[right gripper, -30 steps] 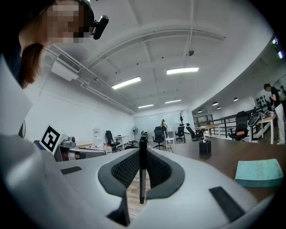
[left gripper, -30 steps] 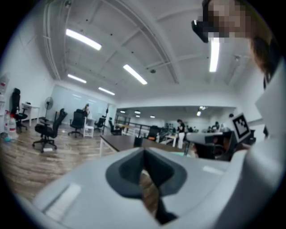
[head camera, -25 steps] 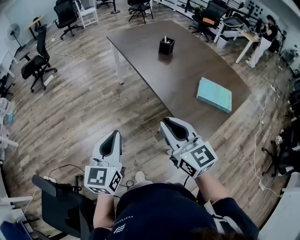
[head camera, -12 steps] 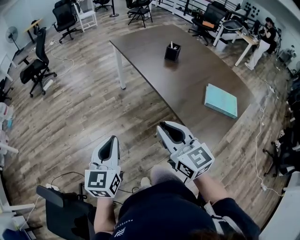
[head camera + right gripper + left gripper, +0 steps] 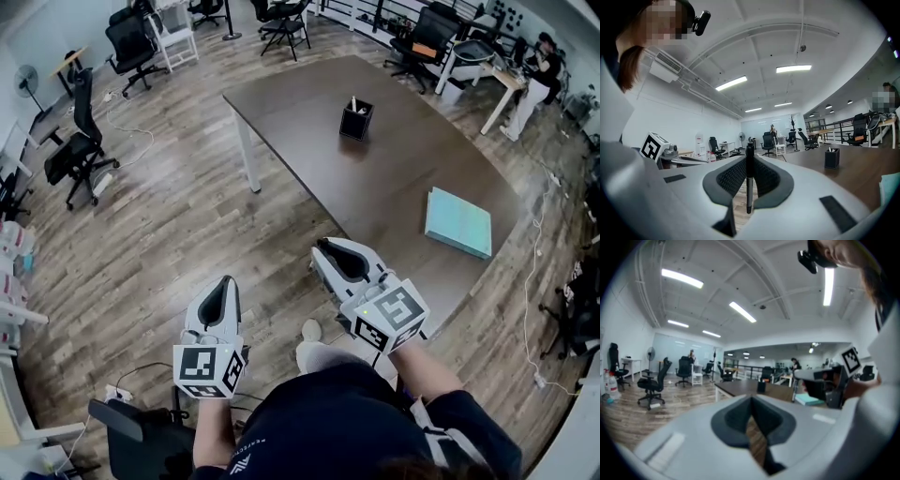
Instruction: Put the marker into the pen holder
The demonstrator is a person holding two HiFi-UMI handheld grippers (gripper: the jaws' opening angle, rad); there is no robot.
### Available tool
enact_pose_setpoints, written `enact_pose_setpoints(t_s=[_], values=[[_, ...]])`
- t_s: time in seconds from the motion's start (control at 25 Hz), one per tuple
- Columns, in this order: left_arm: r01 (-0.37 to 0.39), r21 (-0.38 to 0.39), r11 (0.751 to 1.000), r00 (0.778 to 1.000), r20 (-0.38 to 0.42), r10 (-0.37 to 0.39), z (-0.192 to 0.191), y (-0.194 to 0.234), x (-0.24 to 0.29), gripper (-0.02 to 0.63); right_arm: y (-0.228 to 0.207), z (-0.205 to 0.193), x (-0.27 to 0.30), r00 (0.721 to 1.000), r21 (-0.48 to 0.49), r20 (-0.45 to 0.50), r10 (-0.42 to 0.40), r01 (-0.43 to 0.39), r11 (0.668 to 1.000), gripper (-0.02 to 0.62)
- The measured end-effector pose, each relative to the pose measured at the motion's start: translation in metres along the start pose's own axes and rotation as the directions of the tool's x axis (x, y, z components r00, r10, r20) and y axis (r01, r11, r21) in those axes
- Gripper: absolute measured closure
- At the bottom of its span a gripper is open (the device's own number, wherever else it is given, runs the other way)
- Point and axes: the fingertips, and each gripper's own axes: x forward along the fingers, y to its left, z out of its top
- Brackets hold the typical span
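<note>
Right gripper [image 5: 749, 159]: jaws closed on a slim black marker [image 5: 749, 183], which stands upright between the ribbed dark pads [image 5: 733, 176], near the table's near corner. Left gripper [image 5: 751, 401]: smooth grey jaws closed together, with nothing between them, above the wood-plank floor [image 5: 169, 216]. The pen holder [image 5: 356, 122], a square black open-topped box, stands toward the far end of the smooth dark-brown rectangular table [image 5: 375, 187]. A flat teal folder [image 5: 458, 222] lies near the table's right edge.
</note>
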Motion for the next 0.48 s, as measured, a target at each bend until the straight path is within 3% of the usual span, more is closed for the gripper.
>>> enact_pose_setpoints(t_s=[0.48], values=[[0.107, 0.002, 0.994, 0.994, -0.021, -0.107, 0.029, -0.004, 0.142, 0.601, -0.102, 0.016, 0.054, 0.999, 0.033, -0.006, -0.033, 0.034, 0.999, 0.560]])
